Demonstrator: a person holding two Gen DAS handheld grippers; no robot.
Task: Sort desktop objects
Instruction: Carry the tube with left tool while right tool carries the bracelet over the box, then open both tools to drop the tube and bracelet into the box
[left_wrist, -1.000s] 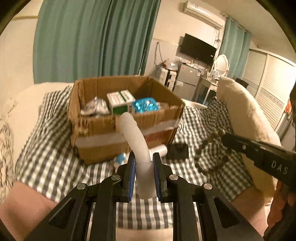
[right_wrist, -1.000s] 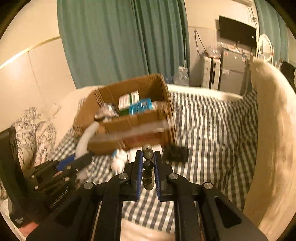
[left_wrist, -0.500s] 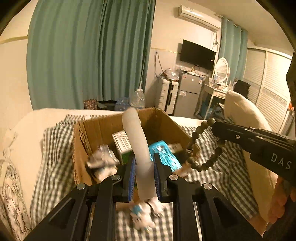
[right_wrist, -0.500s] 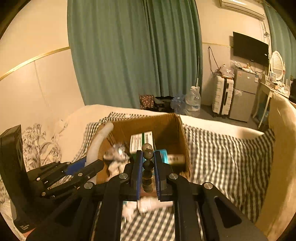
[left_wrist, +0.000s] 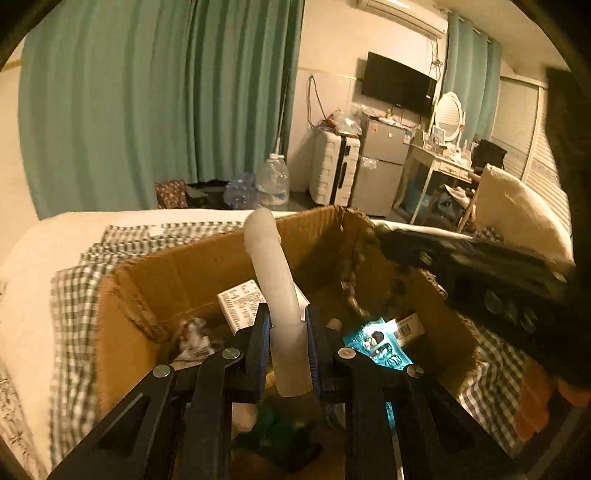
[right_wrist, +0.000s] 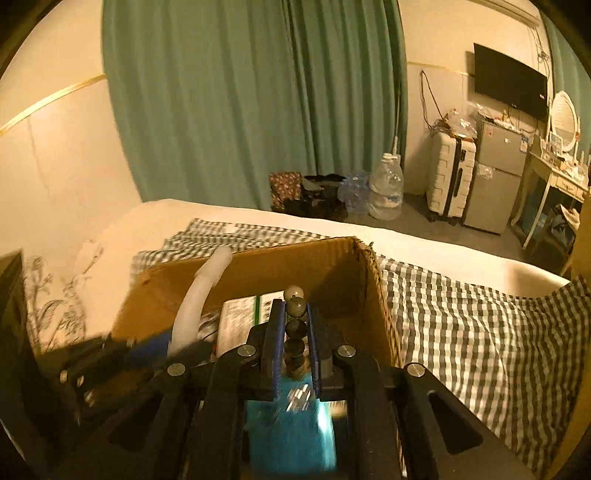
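Note:
My left gripper is shut on a curved white silicone piece and holds it over the open cardboard box. My right gripper is shut on a string of dark beads and holds it over the same box. The beads hang into the box in the left wrist view. The white piece also shows in the right wrist view. Inside the box lie a white and green carton, a shiny blue packet and a crumpled silver wrapper.
The box stands on a grey checked cloth over a bed. A cream pillow lies at the right. Green curtains, a water jug, a suitcase and a small fridge stand beyond the bed.
Both grippers have moved forward and up from in front of the box to over its open top, each still holding its object.

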